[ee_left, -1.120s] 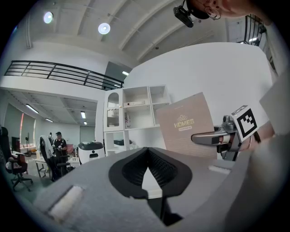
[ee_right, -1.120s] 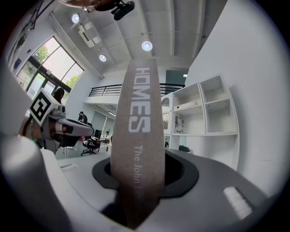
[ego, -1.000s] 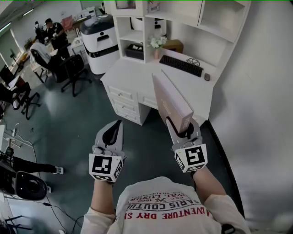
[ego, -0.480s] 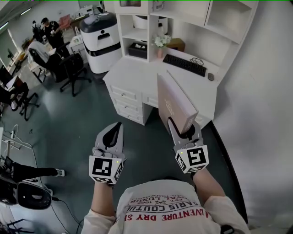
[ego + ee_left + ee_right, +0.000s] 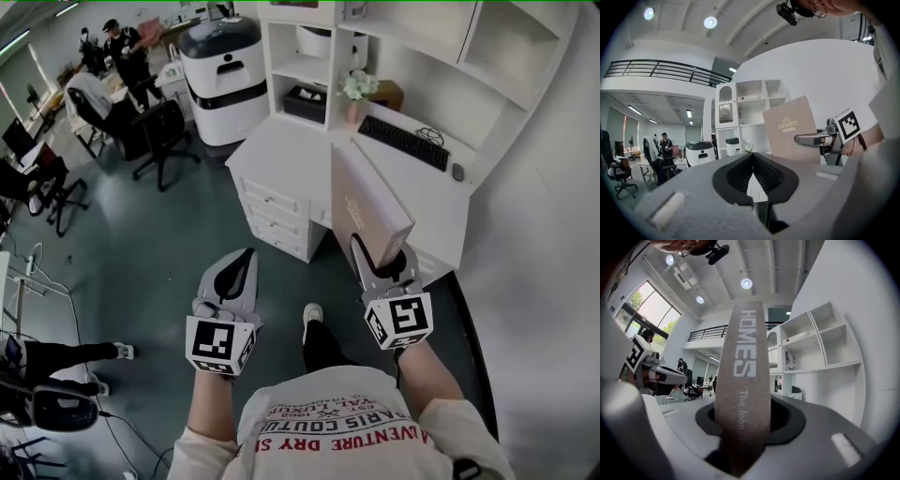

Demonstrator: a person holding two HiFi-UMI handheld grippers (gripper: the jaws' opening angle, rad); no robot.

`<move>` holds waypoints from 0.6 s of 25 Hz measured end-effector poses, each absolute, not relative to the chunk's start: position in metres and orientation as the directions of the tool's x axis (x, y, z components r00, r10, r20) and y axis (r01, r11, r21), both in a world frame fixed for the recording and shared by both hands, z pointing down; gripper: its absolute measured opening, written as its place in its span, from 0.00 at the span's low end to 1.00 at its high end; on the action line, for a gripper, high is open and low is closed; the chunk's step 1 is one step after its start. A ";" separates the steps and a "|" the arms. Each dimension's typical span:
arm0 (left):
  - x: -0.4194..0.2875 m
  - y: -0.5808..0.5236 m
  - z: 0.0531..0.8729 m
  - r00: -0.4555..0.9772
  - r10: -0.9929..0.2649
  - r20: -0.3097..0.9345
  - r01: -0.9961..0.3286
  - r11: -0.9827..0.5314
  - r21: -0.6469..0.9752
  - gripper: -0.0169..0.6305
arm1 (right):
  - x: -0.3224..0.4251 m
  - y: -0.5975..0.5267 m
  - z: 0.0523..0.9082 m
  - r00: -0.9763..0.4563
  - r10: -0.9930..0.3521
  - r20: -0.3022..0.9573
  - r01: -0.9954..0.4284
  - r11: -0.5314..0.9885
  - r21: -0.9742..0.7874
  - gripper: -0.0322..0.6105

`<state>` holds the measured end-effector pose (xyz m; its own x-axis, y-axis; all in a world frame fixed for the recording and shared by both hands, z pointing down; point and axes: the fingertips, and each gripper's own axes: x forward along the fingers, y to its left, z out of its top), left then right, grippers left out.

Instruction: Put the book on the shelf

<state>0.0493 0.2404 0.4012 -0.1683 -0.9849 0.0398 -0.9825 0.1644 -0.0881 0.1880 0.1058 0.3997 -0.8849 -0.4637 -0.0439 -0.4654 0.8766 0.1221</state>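
A tan hardcover book (image 5: 366, 211) with "HOMES" on its spine stands upright in my right gripper (image 5: 382, 258), whose jaws are shut on its lower edge. In the right gripper view the spine (image 5: 743, 380) rises straight between the two pads. The left gripper view shows the book's cover (image 5: 790, 129) off to the right. My left gripper (image 5: 242, 258) hangs level beside it over the floor, jaws together and holding nothing. Ahead stands the white shelf unit (image 5: 314, 56) over a white desk (image 5: 281, 150); the book is above the desk's near corner.
On the desk lie a black keyboard (image 5: 406, 142), a mouse (image 5: 457, 172) and a flower vase (image 5: 354, 89). A white wall (image 5: 553, 234) runs along the right. A white machine (image 5: 225, 70), office chairs (image 5: 159, 131) and people are at the back left. My shoe (image 5: 312, 314) steps forward.
The desk and shelves have shifted right and nearer in the head view, and a foot has come into sight. Both grippers keep their pose; the book stays gripped.
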 end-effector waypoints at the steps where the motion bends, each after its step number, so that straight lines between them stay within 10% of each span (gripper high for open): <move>1: 0.040 0.231 0.401 -0.172 -0.984 0.035 -0.981 0.168 -0.094 0.03 | 0.178 0.094 0.401 -0.885 -0.463 -0.044 -0.465 0.879 0.110 0.32; 15: -0.102 0.034 0.362 -0.158 -0.986 -0.045 -0.978 0.163 -0.133 0.04 | 0.032 -0.106 0.368 -0.868 -0.489 -0.083 -0.496 0.859 0.125 0.32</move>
